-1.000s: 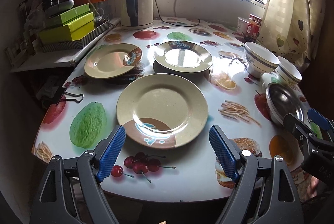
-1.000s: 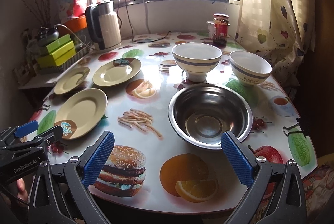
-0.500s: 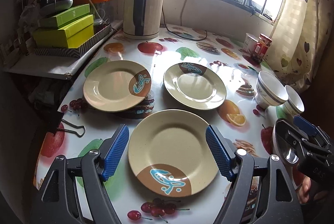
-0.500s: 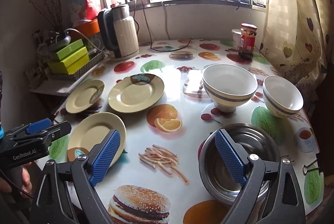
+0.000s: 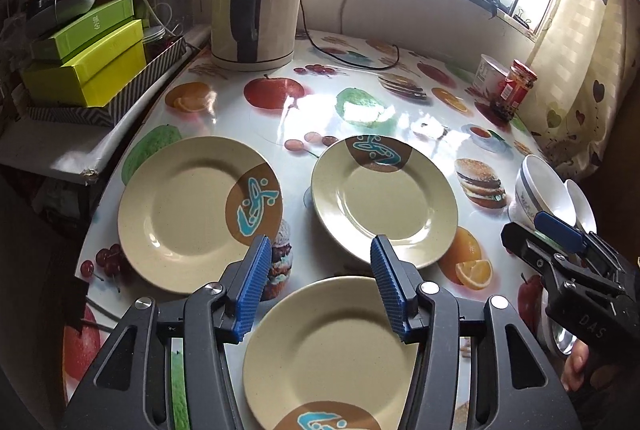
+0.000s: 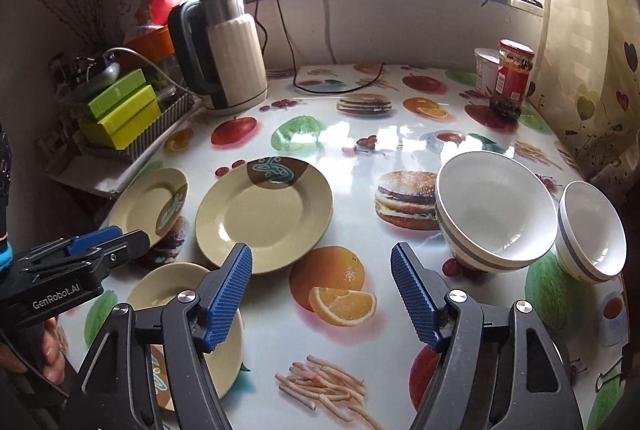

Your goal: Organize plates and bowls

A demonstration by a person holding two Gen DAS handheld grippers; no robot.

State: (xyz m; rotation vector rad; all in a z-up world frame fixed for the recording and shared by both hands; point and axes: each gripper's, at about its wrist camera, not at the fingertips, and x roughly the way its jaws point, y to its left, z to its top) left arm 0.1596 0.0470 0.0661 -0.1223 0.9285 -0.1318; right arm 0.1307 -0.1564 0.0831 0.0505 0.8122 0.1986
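My left gripper [image 5: 316, 290] and right gripper [image 6: 322, 294] advanced, jaws narrowing yet apart, empty; near plate [image 5: 332, 346] beneath left, ungrasped.

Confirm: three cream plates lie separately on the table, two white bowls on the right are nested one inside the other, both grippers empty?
One error: the two white bowls are not nested. The right wrist view shows the larger bowl and the smaller bowl standing side by side. The rest holds: three separate plates on the table, left gripper and right gripper empty.
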